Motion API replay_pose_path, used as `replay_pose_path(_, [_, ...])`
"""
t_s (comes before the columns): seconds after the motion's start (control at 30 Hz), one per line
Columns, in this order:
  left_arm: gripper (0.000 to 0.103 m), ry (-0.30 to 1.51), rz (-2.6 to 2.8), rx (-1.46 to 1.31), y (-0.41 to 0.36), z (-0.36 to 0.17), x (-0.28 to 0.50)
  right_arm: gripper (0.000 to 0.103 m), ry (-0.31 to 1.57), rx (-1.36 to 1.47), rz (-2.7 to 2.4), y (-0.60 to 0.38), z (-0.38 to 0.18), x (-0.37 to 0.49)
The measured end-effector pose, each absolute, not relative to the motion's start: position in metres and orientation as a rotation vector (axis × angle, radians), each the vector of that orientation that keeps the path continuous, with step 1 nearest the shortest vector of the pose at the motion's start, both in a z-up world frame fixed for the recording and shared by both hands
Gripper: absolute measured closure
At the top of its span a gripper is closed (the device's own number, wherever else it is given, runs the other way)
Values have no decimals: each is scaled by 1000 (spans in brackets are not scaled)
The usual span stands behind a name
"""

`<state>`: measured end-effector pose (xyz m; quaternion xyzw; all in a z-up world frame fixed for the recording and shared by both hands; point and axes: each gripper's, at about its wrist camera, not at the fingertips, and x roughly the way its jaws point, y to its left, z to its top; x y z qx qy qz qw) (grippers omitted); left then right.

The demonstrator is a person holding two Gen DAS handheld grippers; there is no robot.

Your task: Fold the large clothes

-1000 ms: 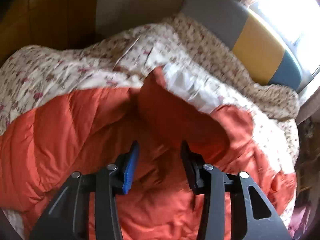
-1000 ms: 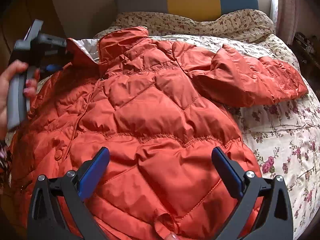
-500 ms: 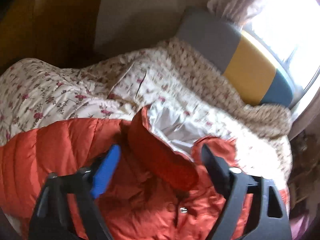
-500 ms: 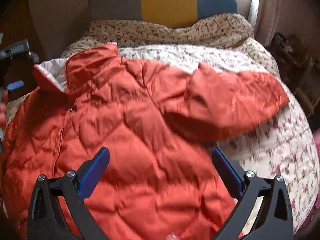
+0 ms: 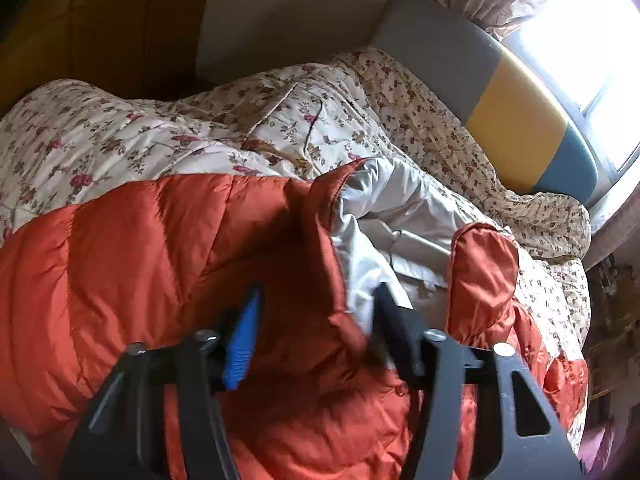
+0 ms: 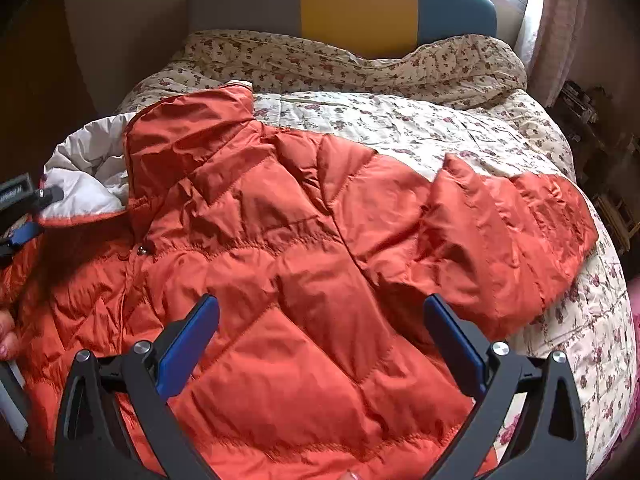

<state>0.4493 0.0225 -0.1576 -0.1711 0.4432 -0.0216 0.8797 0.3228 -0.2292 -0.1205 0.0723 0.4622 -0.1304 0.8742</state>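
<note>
Fingers [image 5: 384, 304] of the left gripper [image 5: 316, 332] are closing around the orange jacket's [image 6: 304, 280] collar [image 5: 320, 260]; right gripper [image 6: 320, 344] gapes empty above the jacket's body, sleeve [image 6: 520, 232] at two o'clock.

The left gripper [image 5: 316, 328] is a black two-finger frame with triangular cut-outs in its arms and round silver screws at the pivots; one finger carries a ribbed blue pad [image 5: 244, 344], the other looks plain black. The right gripper [image 6: 320, 340] has the same black frame, triangular cut-outs and silver screws, with smooth blue pads [image 6: 188, 344] on both fingers. A fingertip [image 6: 6, 342] shows at the right view's left edge.
</note>
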Motion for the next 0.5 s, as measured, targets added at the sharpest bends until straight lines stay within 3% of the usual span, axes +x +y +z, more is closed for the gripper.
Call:
replay_pose_path(0.1, [53, 934, -33, -336, 25, -166, 446, 2, 959, 137, -250, -224, -120, 334])
replay_pose_path(0.17, [60, 947, -12, -314, 27, -175, 444, 2, 948, 123, -232, -220, -118, 344])
replay_pose_path(0.3, [60, 946, -7, -305, 35, -190, 438, 3, 904, 109, -199, -214, -110, 364])
replay_pose_path(0.5, [60, 896, -1, -220, 28, -196, 427, 13, 887, 141, -153, -209, -98, 411])
